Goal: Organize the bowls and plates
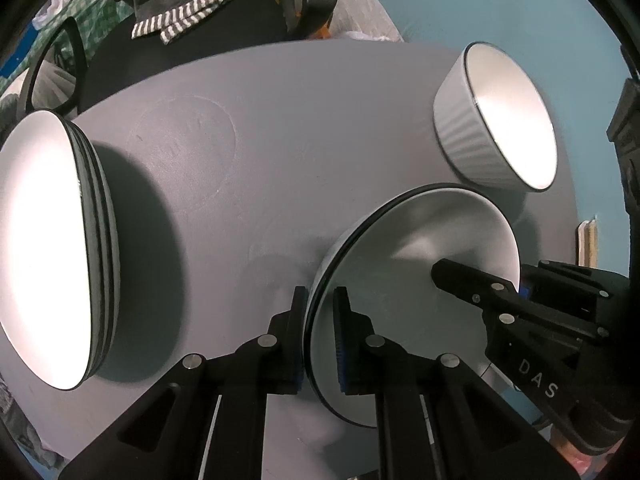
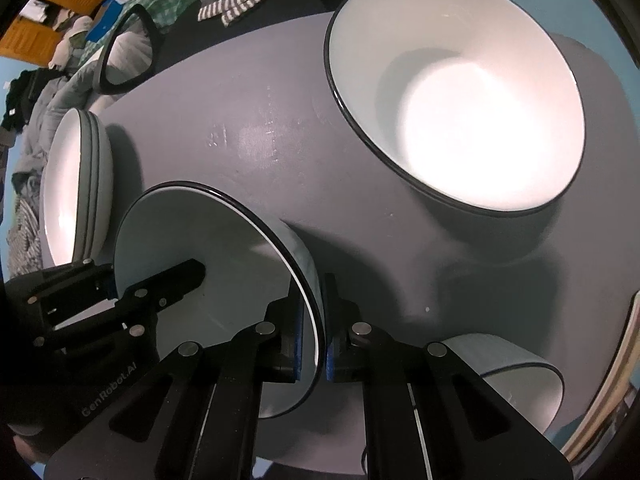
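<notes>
A white plate with a dark rim [image 1: 404,264] [image 2: 224,264] is held between both grippers above the grey table [image 1: 280,128]. My left gripper [image 1: 320,304] is shut on its near left rim. My right gripper [image 2: 316,312] is shut on the opposite rim; one of its fingers [image 1: 460,276] lies over the plate. A stack of plates [image 1: 60,240] [image 2: 76,184] sits at the left. A ribbed white bowl [image 1: 496,116] [image 2: 460,96] stands at the far right. Another bowl [image 2: 516,376] is near the right gripper.
A chair with dark clothing and a striped cloth [image 1: 188,20] stands behind the table. The blue wall [image 1: 520,8] is at the right. The table's near edge [image 2: 600,392] curves close by the small bowl.
</notes>
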